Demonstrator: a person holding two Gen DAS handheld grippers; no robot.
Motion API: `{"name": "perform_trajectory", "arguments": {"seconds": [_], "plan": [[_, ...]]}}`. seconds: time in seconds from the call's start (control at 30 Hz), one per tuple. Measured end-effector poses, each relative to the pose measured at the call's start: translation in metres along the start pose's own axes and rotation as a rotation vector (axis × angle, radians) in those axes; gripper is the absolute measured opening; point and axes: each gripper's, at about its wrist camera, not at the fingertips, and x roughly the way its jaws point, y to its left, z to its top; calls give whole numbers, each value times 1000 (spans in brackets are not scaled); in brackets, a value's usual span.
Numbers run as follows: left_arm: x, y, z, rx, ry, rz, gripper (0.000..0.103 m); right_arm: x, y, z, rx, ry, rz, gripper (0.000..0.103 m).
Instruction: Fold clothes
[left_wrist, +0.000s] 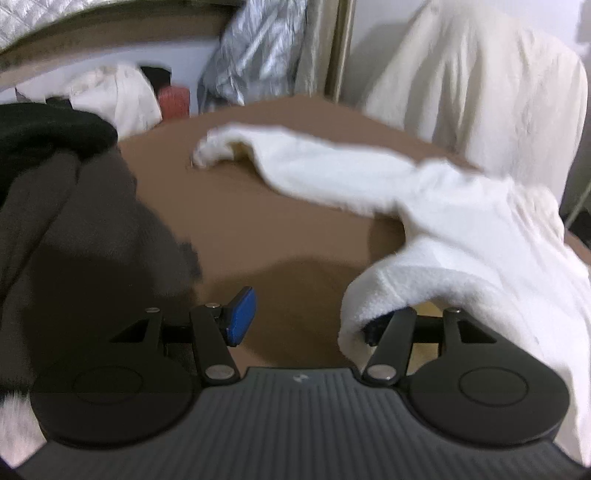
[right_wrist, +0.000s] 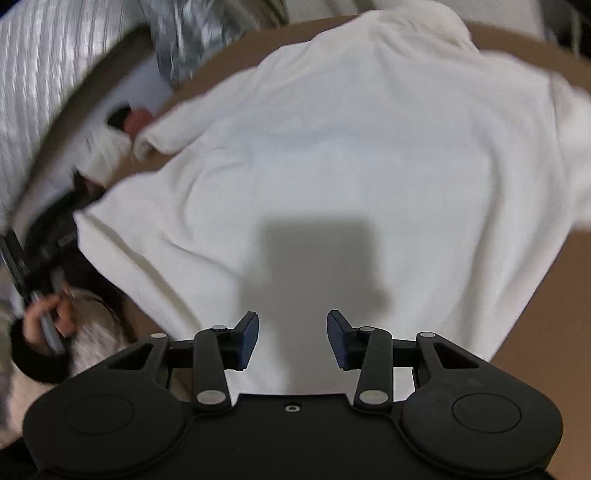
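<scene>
A white fleece garment lies spread on the brown table. In the left wrist view one sleeve stretches toward the back left, and a fold of the garment drapes over the right finger of my left gripper. That finger's pad is hidden; the left blue pad is bare, and only table shows between the jaws. My right gripper hovers open above the garment's near part, with both blue pads free and its shadow on the cloth.
A dark grey and black heap of clothes fills the table's left side. Behind it are white clothes, a red object and silver quilted material. A cream garment hangs at the right. A hand shows at the left.
</scene>
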Motion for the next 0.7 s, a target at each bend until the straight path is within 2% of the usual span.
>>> {"name": "perform_trajectory", "arguments": {"seconds": [0.03,0.1,0.13,0.17,0.27,0.3,0.33,0.37,0.43,0.53,0.63,0.7], "plan": [[-2,-1,-5,5,30,-16,62,2,-6,-15,12,-19,15,46],[-6,-2,-14,14,91,-48,62,-1,-8,-42,-3,-58,-21,46],[-8,-5,-17,35,102,-40,62,-4,-9,-54,-12,-90,-47,46],[-12,-12,-17,86,81,1,62,-10,-10,-65,-19,-124,-77,46],[-18,-39,-19,311,67,65,67,-19,-10,-94,-53,-209,-184,46],[-20,-48,-21,402,86,53,74,-19,-11,-100,-53,-214,-214,47],[-21,-57,-26,510,129,3,80,-20,-11,-107,-52,-219,-243,47],[-22,-64,-31,582,160,-37,80,-20,-12,-113,-47,-224,-265,47],[-22,-69,-38,615,187,-69,82,-19,-16,-124,10,-235,-267,50],[-8,-72,-34,578,202,-7,82,-20,-35,-140,164,-265,-305,52],[8,-72,-22,536,194,50,83,-12,-45,-148,209,-245,-270,53],[20,-72,-10,513,189,54,85,-6,-51,-153,238,-231,-247,53]]}}
